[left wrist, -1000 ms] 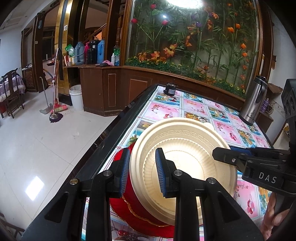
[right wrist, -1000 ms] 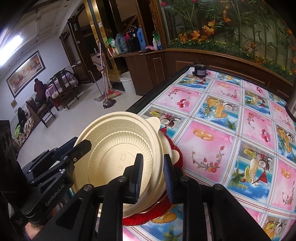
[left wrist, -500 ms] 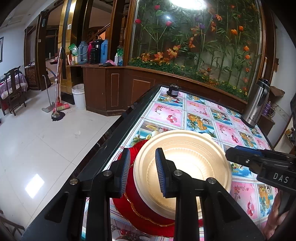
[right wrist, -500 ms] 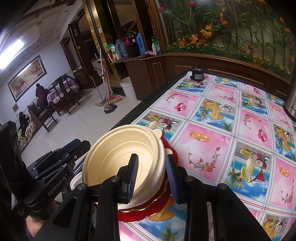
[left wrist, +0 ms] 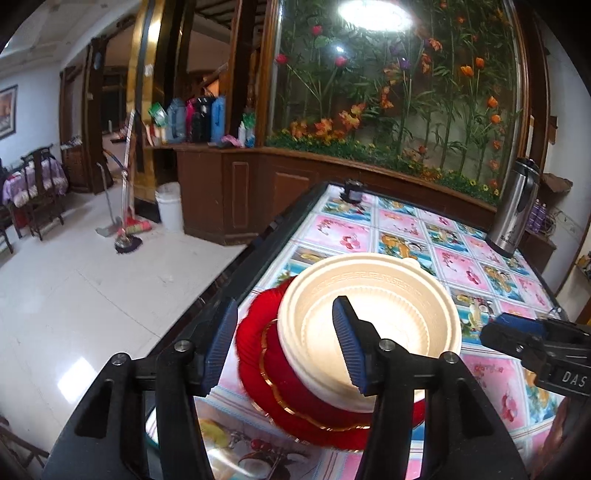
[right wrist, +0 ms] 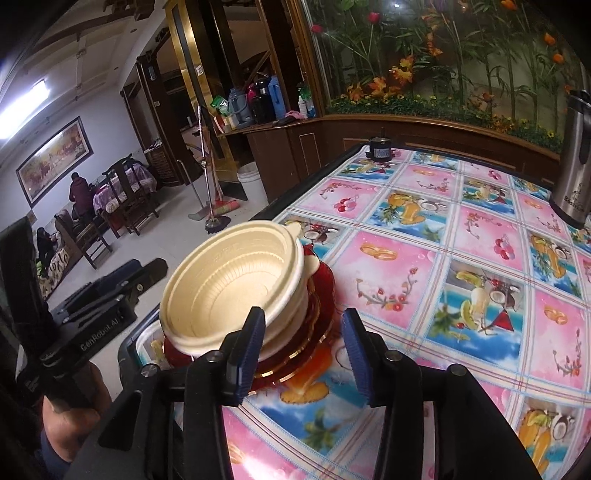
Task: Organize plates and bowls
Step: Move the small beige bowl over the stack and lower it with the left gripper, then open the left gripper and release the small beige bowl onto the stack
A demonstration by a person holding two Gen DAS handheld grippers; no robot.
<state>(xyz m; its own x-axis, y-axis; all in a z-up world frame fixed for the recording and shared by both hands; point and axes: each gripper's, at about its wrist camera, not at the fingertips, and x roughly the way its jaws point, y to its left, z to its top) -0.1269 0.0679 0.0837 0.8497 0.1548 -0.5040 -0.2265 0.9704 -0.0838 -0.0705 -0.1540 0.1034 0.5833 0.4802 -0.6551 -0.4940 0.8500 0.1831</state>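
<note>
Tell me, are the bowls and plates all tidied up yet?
Nearly. The cream bowl sits stacked on the red plates near the table edge. Both the left hand-held gripper and right hand-held gripper are opening, pressing on nothing. No other loose dishes show, so maybe nothing remains.

The cream bowls (left wrist: 369, 325) hide most of the red plates (left wrist: 258, 354) beneath.

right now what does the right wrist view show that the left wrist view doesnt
Only the right wrist view: a framed painting and seated people in the far room, plus the hand holding the left gripper.

Only the left wrist view: a ceiling light reflection.

Both: the cream bowl stacked on red plates, the steel flask, the mop, and both grippers opening.
</note>
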